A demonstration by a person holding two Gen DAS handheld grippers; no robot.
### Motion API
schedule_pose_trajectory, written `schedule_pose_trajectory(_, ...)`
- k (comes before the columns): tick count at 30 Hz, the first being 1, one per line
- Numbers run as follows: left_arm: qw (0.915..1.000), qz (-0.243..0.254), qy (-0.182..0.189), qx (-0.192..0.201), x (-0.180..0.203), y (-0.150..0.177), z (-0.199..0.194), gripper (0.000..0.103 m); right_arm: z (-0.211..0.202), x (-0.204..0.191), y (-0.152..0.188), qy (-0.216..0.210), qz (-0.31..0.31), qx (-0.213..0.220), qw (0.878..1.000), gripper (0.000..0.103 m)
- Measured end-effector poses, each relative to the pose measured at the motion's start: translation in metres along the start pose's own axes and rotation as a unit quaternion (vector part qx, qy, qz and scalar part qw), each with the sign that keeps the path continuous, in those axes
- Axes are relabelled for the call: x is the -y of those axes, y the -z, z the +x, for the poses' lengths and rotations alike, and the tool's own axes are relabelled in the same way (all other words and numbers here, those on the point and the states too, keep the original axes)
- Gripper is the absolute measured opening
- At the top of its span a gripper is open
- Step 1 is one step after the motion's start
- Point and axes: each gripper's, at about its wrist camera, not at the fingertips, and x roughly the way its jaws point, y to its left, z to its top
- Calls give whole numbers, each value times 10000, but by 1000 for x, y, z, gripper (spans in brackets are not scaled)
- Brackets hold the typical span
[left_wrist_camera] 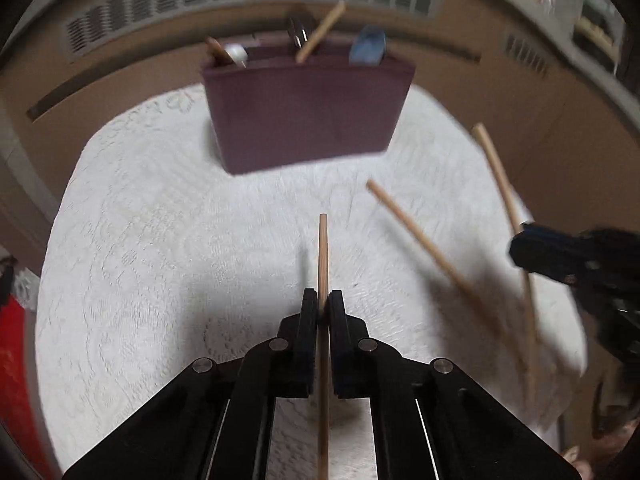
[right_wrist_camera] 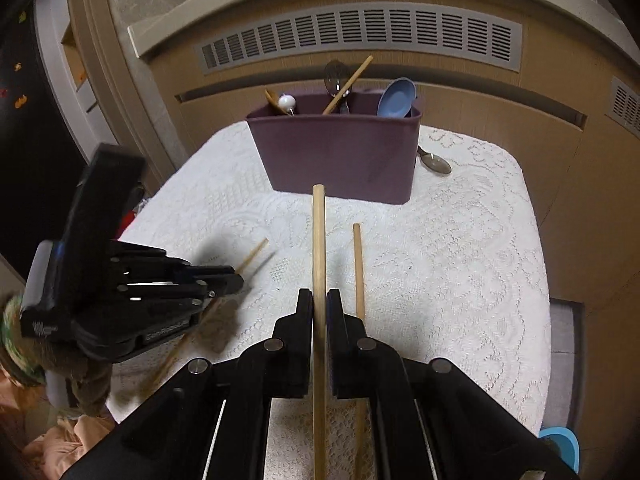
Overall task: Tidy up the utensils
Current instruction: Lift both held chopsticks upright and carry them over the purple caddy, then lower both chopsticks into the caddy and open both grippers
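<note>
In the left wrist view my left gripper [left_wrist_camera: 323, 300] is shut on a thin wooden chopstick [left_wrist_camera: 323, 252] that points at the purple caddy [left_wrist_camera: 308, 120]. My right gripper [right_wrist_camera: 319, 300] is shut on a thicker wooden chopstick [right_wrist_camera: 319, 236], held above the white lace cloth. A third chopstick [right_wrist_camera: 359, 272] lies loose on the cloth just right of it, also seen as the loose chopstick [left_wrist_camera: 424, 240]. The caddy [right_wrist_camera: 336, 152] holds a wooden spoon, a metal spoon, a chopstick and a blue spoon. Each view shows the other gripper: right gripper [left_wrist_camera: 518, 246], left gripper [right_wrist_camera: 239, 280].
A dark spoon [right_wrist_camera: 436, 164] lies on the cloth right of the caddy. The table [right_wrist_camera: 500, 280] ends close behind the caddy, before a beige wall with a vent [right_wrist_camera: 360, 36]. A blue bowl [right_wrist_camera: 562, 446] sits low at the right, something red [left_wrist_camera: 16, 360] at the left.
</note>
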Motion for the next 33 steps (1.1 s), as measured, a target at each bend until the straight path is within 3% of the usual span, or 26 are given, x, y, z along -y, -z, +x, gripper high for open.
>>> schedule_pose_trajectory(4, 9966, -178, 68, 807, 1, -1, -37, 5, -12, 2, -7, 19, 87, 297, 9995, 7)
schedule_pose_trajectory(9, 9840, -58, 204, 1770, -2, -34, -94, 5, -34, 0, -26, -16, 121, 747, 9971, 7)
schedule_pose_trajectory(12, 9718, -121, 467, 2308, -8, -69, -130, 5, -57, 0, -48, -33, 142, 1177, 9929, 7)
schedule_pose_trajectory(15, 9536, -58, 650, 2941, -13, -119, -168, 5, -86, -4, -90, 120, -26, 1698, 9854, 7)
schedule_pose_trajectory(20, 9191, 189, 323, 3922, -17, -186, -187, 5, -120, -12, -174, 400, -416, 2514, 9662, 7)
schedule_pose_trajectory(21, 9159, 216, 276, 3998, -20, -195, -184, 5, -122, -11, -191, 432, -469, 2685, 9612, 7)
schedule_pose_trajectory(26, 9168, 114, 363, 3976, -39, -227, -145, 5, -93, 6, -232, 329, -407, 2819, 9580, 7)
schedule_pose_trajectory(30, 9171, 91, 336, 3971, -49, -236, -102, 5, -58, 25, -242, 290, -338, 2789, 9593, 7)
schedule_pose_trajectory(33, 9248, 68, 321, 3791, -56, -239, -68, 5, -25, 39, -242, 260, -253, 2626, 9642, 7)
